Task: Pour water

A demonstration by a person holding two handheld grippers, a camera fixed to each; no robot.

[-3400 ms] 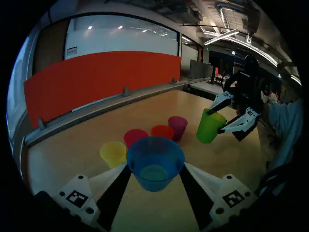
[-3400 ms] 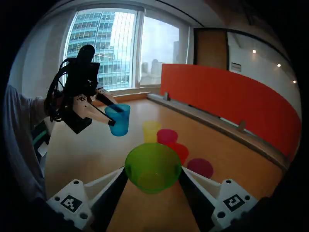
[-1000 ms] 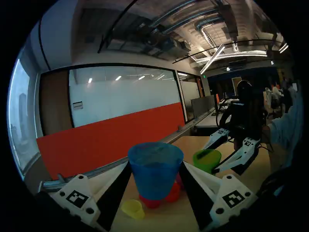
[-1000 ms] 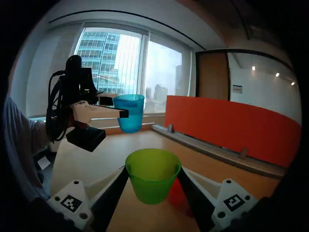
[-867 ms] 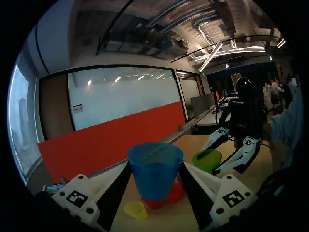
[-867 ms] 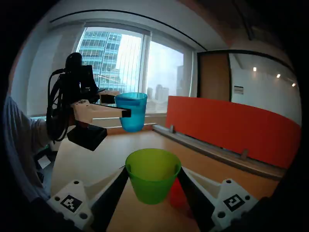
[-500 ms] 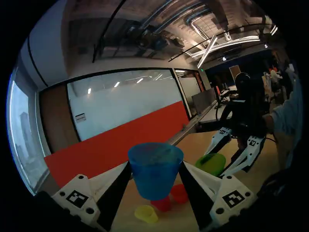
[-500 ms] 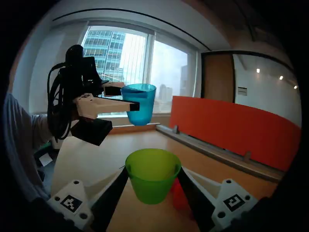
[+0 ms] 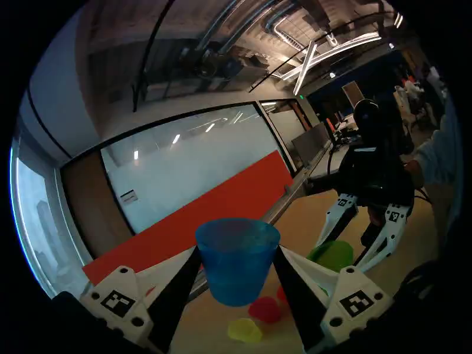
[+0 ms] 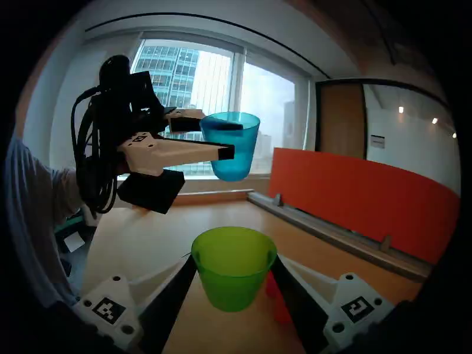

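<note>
With the left gripper [image 9: 236, 255], pinching; with the right gripper [image 10: 234, 264], pinching too. Below both, the wooden table [image 10: 141, 248]. Between the left fingers, the blue cup [image 9: 237, 271], close to upright, held high, above and slightly left of the other cup in the right gripper view. Between the right fingers, the green cup [image 10: 233, 277], low and near. On the table, a red cup [image 9: 264, 308] just beside a yellow cup [image 9: 245, 330]. Probably risky to tip from this height: could send water past the green rim.
</note>
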